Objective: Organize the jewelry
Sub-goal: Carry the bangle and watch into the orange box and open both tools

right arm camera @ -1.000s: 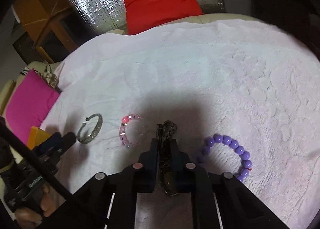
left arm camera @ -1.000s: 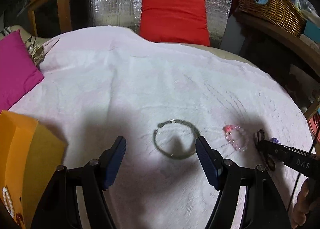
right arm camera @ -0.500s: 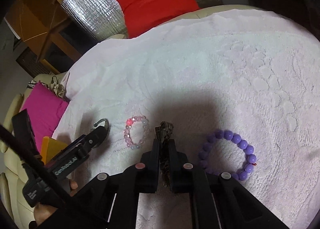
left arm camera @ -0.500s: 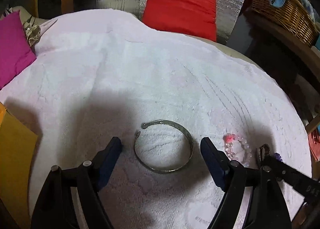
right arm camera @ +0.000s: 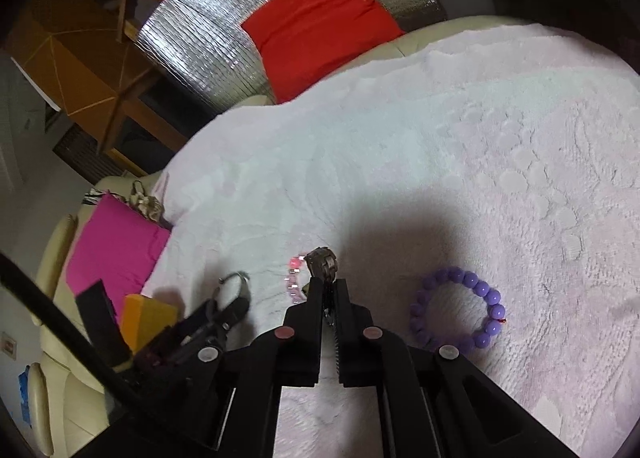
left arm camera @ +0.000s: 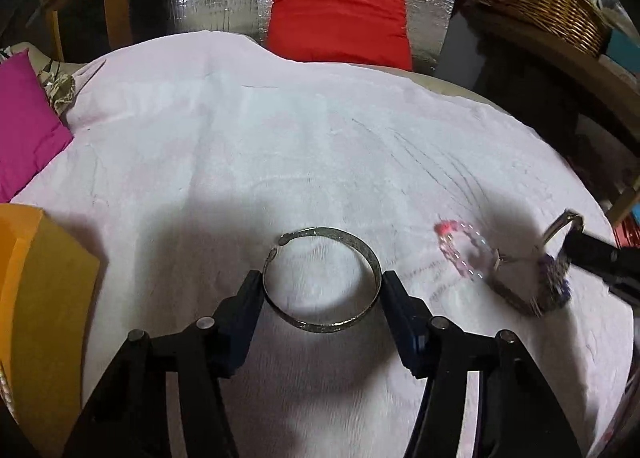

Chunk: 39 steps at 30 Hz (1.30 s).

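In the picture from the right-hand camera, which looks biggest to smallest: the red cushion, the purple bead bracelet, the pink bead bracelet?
As they look in that view:
1. red cushion, clearly largest
2. purple bead bracelet
3. pink bead bracelet, smallest, though the tool's finger hides part of it

The cushion lies farther off, so its true lead is greater.

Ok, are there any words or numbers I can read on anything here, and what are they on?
None can be read.
The right gripper, shut on a metal link bracelet, is only a blur in the left wrist view.
The left gripper is dark and blurred in the right wrist view.
The orange box shows no print.
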Motion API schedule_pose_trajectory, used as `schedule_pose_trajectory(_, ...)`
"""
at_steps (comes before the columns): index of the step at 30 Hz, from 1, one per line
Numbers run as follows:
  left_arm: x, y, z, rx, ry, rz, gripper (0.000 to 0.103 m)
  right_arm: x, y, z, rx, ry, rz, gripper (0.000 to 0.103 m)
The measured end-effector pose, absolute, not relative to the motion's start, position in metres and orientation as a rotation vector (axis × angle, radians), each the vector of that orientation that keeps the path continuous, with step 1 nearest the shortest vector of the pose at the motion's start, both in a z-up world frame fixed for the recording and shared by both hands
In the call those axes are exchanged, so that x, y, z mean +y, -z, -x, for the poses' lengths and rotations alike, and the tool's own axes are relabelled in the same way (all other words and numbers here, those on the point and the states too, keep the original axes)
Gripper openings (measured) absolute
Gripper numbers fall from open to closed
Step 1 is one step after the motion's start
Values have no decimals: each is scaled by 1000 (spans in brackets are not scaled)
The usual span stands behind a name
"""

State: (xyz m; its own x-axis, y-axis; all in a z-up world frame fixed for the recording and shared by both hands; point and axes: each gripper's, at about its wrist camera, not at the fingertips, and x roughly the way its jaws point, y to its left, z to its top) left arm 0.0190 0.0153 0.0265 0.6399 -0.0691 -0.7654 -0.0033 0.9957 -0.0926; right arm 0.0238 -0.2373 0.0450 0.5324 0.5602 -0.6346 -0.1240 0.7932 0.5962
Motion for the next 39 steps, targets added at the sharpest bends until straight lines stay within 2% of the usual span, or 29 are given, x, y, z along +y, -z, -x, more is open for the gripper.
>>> schedule_pose_trajectory(16, 24, -88, 53, 715, 65, 96, 61, -230, -96, 8, 765, -524, -579, 6)
schedule_pose_trajectory(29, 52, -138, 116, 573, -34, 140, 61, -185, -130, 43, 677, -659, -562, 6)
schedule_pose_trajectory(39, 142, -155, 209, 534, -296, 128, 61, -107, -154, 81, 658, -859, -527, 6)
